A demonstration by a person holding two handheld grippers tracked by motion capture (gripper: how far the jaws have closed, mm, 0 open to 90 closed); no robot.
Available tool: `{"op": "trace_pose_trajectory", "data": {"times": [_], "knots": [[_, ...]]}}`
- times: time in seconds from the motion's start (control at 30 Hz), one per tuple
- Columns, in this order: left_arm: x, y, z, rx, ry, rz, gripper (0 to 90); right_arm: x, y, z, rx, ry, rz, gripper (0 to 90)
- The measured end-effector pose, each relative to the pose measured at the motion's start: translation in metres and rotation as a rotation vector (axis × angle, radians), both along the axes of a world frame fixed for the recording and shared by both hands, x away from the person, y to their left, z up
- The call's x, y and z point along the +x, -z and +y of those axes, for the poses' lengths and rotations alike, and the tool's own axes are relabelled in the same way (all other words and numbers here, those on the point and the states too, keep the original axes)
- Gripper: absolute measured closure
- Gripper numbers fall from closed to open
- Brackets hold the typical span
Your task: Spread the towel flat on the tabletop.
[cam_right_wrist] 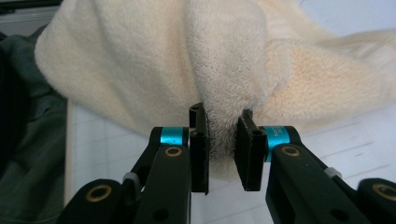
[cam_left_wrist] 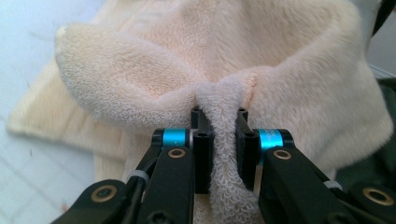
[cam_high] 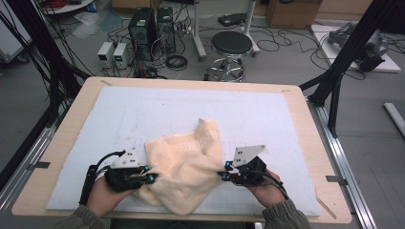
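Nearest the person, the left gripper [cam_high: 152, 178] sits at about 7 o'clock on the white mat [cam_high: 267, 114], its jaws clenched on a pinched fold of the cream towel [cam_high: 184, 164]. The right gripper [cam_high: 222, 176], at about 5 o'clock, likewise grasps a bunched edge of the towel between its pads. The towel (a thick, looped terry, pale peach-cream) lies rumpled between the two grippers at the near middle of the mat, gathered into soft folds at each grip, with one corner peaking up toward 12 o'clock. Beyond the wooden table [cam_high: 67, 124], a black stool [cam_high: 231, 45] stands on the floor at 12 o'clock.
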State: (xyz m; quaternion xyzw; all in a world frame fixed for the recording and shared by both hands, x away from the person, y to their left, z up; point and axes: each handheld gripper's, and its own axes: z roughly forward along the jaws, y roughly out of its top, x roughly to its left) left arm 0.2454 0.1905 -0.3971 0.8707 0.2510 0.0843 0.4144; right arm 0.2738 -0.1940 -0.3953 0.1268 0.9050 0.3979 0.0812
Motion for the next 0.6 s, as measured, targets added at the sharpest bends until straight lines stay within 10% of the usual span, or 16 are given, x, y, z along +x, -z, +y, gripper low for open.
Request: {"op": "trace_pose_trajectory", "data": {"times": [0.27, 0.6], "knots": [[-0.018, 0.0, 0.018, 0.015, -0.011, 0.032, 80.4, -0.007, -0.001, -0.006, 0.069, -0.004, 0.012, 63.3], [0.009, -0.029, 0.015, -0.014, -0.032, -0.077, 52.6, 0.009, -0.017, -0.025, 0.142, 0.051, -0.03, 51.1]]}}
